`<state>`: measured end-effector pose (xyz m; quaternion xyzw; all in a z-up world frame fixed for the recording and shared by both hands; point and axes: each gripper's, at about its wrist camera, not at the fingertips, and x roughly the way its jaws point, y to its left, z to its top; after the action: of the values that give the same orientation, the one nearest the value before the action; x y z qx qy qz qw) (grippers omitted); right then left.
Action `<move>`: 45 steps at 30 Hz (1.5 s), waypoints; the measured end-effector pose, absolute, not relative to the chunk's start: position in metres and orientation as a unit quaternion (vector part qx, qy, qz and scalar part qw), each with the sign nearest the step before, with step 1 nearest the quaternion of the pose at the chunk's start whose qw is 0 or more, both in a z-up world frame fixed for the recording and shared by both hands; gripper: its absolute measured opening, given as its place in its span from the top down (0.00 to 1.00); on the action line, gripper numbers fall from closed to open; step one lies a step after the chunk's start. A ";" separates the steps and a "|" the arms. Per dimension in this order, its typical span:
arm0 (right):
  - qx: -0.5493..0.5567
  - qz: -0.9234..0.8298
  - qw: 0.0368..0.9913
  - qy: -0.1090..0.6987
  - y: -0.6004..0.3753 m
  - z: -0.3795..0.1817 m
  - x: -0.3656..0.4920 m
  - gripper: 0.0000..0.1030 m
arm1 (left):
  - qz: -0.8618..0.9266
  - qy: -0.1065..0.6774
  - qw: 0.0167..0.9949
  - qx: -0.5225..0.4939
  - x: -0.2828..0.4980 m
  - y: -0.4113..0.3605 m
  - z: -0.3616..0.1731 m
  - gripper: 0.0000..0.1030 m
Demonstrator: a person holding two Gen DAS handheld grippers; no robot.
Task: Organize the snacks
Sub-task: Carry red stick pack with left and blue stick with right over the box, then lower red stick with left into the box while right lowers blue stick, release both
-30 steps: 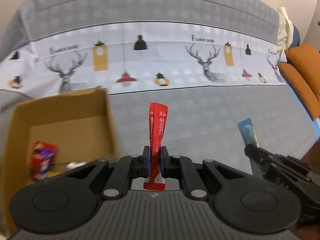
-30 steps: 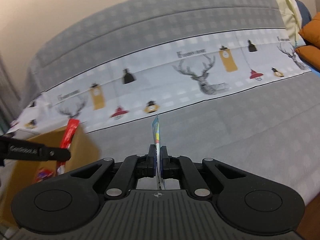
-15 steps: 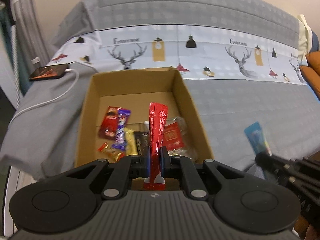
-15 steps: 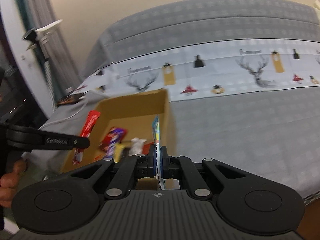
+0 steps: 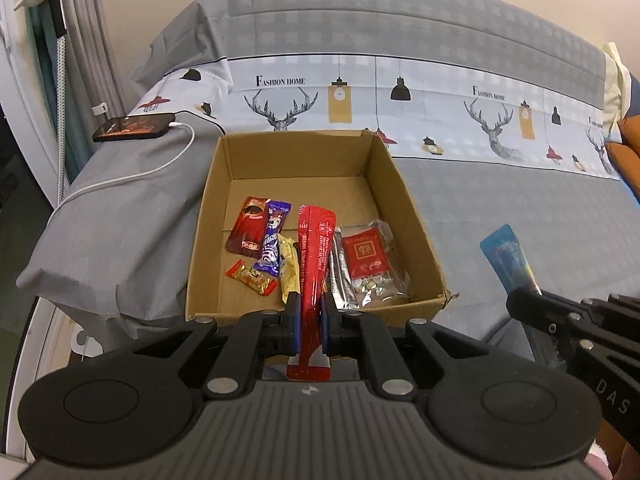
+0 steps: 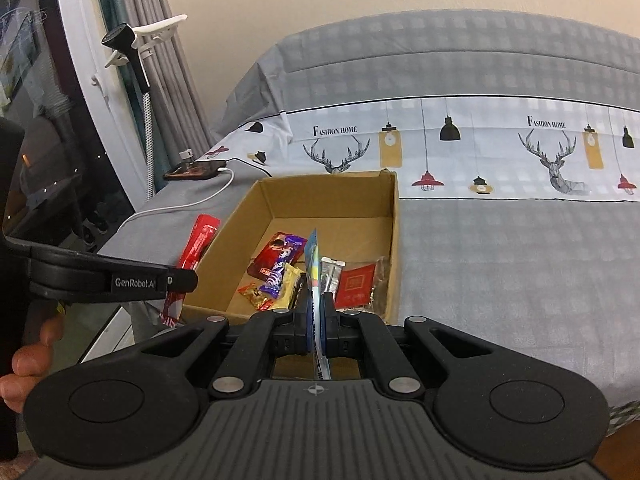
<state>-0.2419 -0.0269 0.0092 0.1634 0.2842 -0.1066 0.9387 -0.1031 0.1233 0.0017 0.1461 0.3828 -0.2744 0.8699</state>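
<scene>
Box (image 5: 408, 216) sits on the bed, snacks inside. Left gripper (image 5: 309, 312) pinches a red packet (image 5: 314, 248) upright before it; right gripper (image 6: 318, 314) clamps a blue packet (image 6: 313, 264). Release too early and either could drop short of the near wall.

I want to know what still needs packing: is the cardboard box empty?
No, the cardboard box already holds several snack packets, including a purple wrapper and a clear bag with a red label.
</scene>
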 end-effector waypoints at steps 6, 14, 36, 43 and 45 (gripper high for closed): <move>0.156 -0.107 0.942 0.277 -0.024 0.013 -0.242 0.96 | -0.278 0.375 0.872 0.148 -0.107 0.125 0.004 0.90; 0.155 -0.105 0.942 0.278 -0.021 0.013 -0.246 0.96 | -0.276 0.376 0.873 0.144 -0.106 0.127 0.003 0.90; 0.159 -0.094 0.926 0.329 -0.039 -0.007 -0.175 0.96 | -0.259 0.406 0.864 0.147 -0.026 0.115 -0.017 0.90; 0.168 -0.093 0.920 0.342 -0.058 -0.021 -0.130 0.96 | -0.247 0.429 0.854 0.158 0.011 0.098 -0.035 0.90; 0.171 -0.096 0.917 0.347 -0.064 -0.027 -0.118 0.96 | -0.245 0.436 0.851 0.161 0.022 0.093 -0.041 0.90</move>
<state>-0.1184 -0.0638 -0.0267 0.1709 0.3470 -0.0957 0.9172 0.0219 0.0928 -0.0412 0.1609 0.4362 -0.2454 0.8507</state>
